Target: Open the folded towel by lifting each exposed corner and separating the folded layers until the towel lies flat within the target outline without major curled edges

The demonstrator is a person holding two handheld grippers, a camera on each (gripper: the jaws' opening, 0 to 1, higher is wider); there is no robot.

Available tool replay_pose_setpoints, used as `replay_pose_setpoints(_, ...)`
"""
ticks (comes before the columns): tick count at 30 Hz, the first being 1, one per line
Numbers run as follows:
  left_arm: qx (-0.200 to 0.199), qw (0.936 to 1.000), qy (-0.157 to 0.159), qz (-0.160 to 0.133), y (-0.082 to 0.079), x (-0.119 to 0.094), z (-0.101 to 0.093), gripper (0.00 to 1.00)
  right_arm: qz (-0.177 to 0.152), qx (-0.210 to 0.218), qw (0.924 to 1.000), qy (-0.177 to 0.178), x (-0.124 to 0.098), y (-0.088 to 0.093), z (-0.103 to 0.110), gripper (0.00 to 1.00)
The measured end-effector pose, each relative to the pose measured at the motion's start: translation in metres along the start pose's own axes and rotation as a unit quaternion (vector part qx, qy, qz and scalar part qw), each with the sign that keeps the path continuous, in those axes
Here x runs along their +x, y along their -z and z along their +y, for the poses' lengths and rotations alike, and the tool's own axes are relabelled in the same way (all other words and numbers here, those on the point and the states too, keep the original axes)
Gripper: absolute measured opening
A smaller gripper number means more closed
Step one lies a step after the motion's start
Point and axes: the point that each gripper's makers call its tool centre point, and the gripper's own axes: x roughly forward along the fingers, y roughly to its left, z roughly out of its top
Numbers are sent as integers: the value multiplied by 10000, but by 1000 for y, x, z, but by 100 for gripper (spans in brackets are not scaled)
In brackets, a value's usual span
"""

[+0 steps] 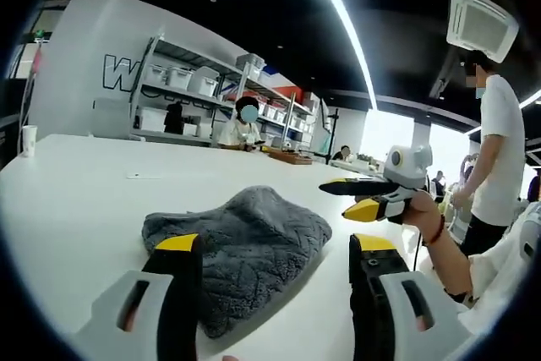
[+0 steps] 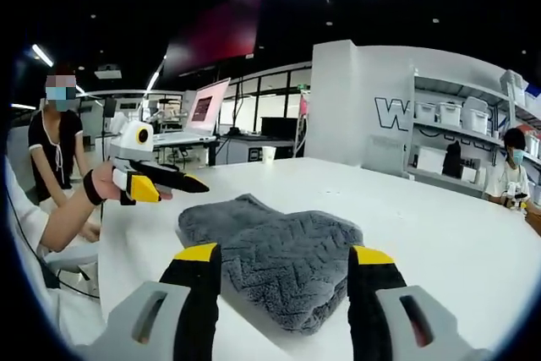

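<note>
Grey plush towel (image 1: 241, 247) sits folded in a soft heap on the white table (image 1: 76, 183), lumpy on top, edges rounded over, no corner lifted yet. Can't spot any target outline on the tabletop from either view.

Left gripper (image 1: 275, 251) hangs low w/ jaws spread wide, one jaw over the towel's near edge, the other off to the side over bare table; nothing held. Right gripper (image 2: 283, 264) is likewise wide apart, straddling the towel's near side, empty. In the left gripper view the right one's yellow-tipped jaws (image 1: 359, 196) show parted, above the table just beside the towel.

Risks, as I judge them: pile is thick and layers hug each other, so a pinch could grab two layers at once and drag the whole bundle rather than peel it. Slick table means the towel may slide. Corners aren't clearly exposed, so a bad pick could leave curled edges.

Containers: white storage bins (image 1: 190, 80) sit on metal shelving (image 1: 161, 99) at the back wall, contents not visible. Paper cup (image 1: 30, 139) stands at the table's far edge; can't tell what's inside.
</note>
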Motion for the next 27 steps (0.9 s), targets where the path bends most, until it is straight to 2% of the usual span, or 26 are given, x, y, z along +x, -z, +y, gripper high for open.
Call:
replay_pose_setpoints(15, -120, 9998, -154, 2, 3, 6, 16, 69, -28, 168, 9999, -3, 10, 1, -7, 55)
replay_pose_setpoints(27, -163, 9998, -150, -10, 3, 9, 17, 69, 23, 264, 9996, 27, 21, 4, -9, 54)
